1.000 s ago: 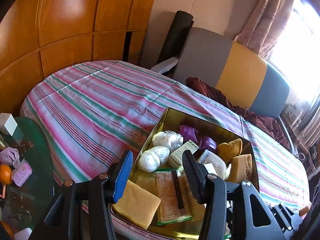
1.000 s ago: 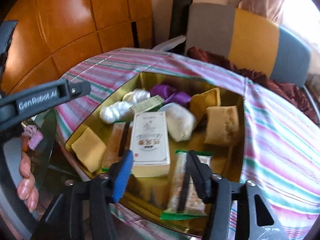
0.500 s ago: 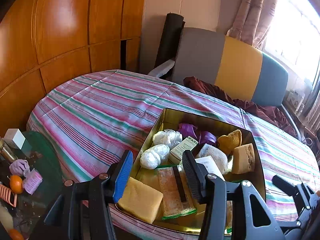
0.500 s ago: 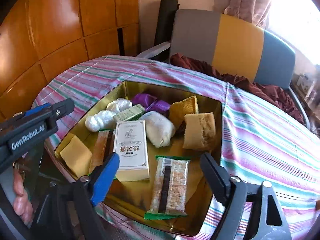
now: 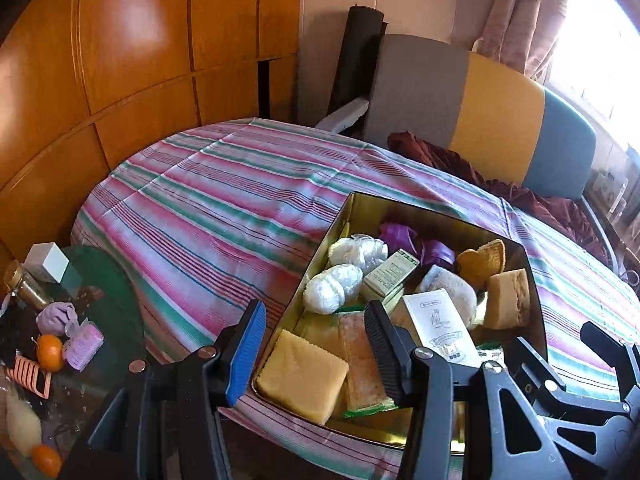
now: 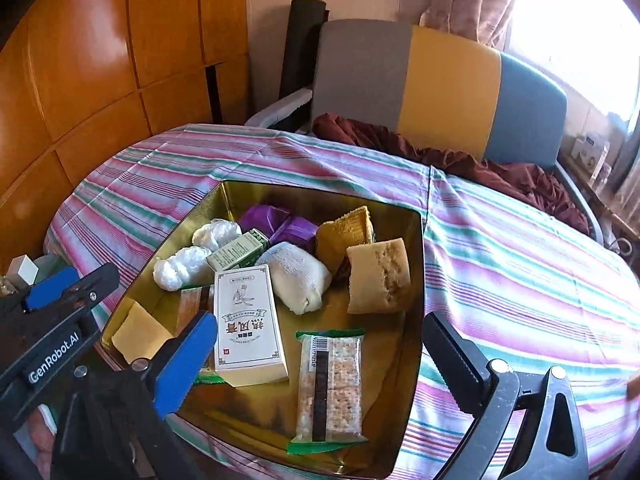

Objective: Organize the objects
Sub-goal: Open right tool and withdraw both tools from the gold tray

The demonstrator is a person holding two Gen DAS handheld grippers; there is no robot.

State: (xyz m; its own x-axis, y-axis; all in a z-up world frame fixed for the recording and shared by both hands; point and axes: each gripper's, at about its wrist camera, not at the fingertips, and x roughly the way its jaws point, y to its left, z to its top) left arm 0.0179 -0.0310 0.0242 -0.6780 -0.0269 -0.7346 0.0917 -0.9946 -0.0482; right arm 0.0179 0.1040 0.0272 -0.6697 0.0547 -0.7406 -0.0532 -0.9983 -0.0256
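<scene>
A gold tin [image 6: 418,264] sits on the striped tablecloth [image 6: 520,272]. It holds a white printed box [image 6: 248,328], a green-edged cereal bar packet [image 6: 330,388], a tan sponge block [image 6: 380,276], a rolled white towel [image 6: 296,276], purple wrapped items [image 6: 276,220], white bagged bundles [image 6: 180,270] and a yellow sponge [image 5: 302,376]. My right gripper [image 6: 320,364] hovers over the tin's near side. Its jaws are opening wide, and the packet lies loose below them, untouched. My left gripper [image 5: 314,354] stands half open over the tin's near left corner, gripping nothing.
A grey, yellow and blue chair [image 6: 440,88] with a maroon cloth [image 6: 460,160] stands behind the table. A wooden panelled wall [image 5: 120,60] runs along the left. A glass side table [image 5: 108,304] at the left carries oranges, a jar and pink items.
The right jaws have spread from narrow to wide. The cereal bar packet that was between their tips now lies flat in the tin. The left gripper keeps the same gap.
</scene>
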